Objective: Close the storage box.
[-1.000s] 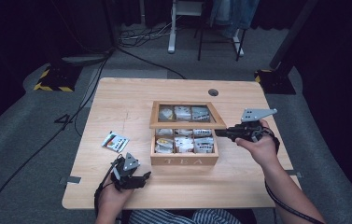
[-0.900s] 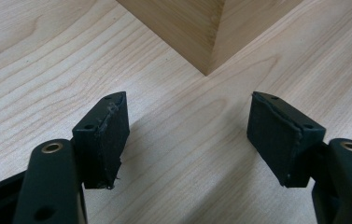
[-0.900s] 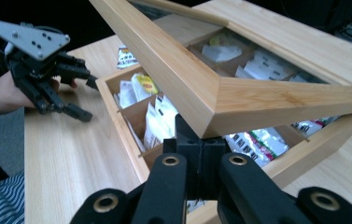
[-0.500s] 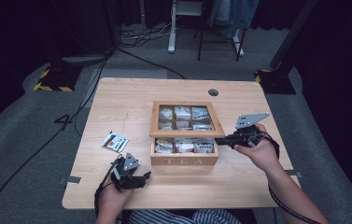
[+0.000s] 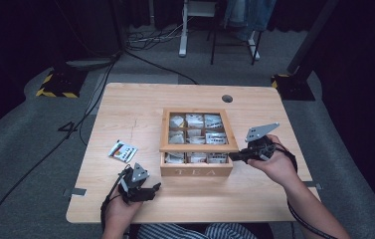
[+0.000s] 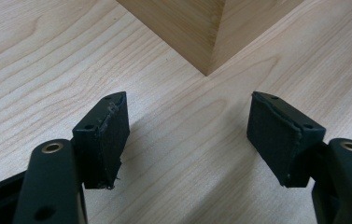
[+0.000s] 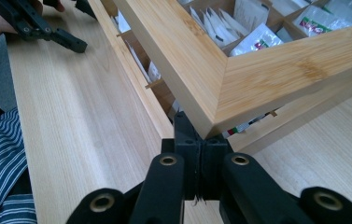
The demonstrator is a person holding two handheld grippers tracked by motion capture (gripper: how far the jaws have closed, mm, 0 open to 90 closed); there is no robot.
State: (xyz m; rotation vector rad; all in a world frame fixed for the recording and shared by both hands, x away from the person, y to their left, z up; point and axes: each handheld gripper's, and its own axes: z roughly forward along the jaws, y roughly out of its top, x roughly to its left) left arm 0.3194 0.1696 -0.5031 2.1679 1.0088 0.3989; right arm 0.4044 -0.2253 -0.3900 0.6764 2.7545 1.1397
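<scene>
A wooden tea box (image 5: 196, 172) marked TEA stands mid-table, with tea bags (image 5: 195, 121) in its compartments. Its framed lid (image 5: 198, 148) is hinged at the back and held part-way up, leaving the front row of bags uncovered. My right gripper (image 5: 234, 156) is shut, and its tips (image 7: 194, 126) sit under the lid's (image 7: 267, 88) front right corner, which rests on them. My left gripper (image 5: 155, 188) lies open on the table by the box's front left corner (image 6: 197, 32). Nothing is between its jaws (image 6: 187, 100).
A loose tea packet (image 5: 123, 151) lies on the table left of the box. A round cable hole (image 5: 227, 98) is near the table's far edge. Bare wood surrounds the box on all sides.
The lid has come down toward the box, its front edge now lower and nearer the front. The right gripper sank with it. The left gripper has not moved.
</scene>
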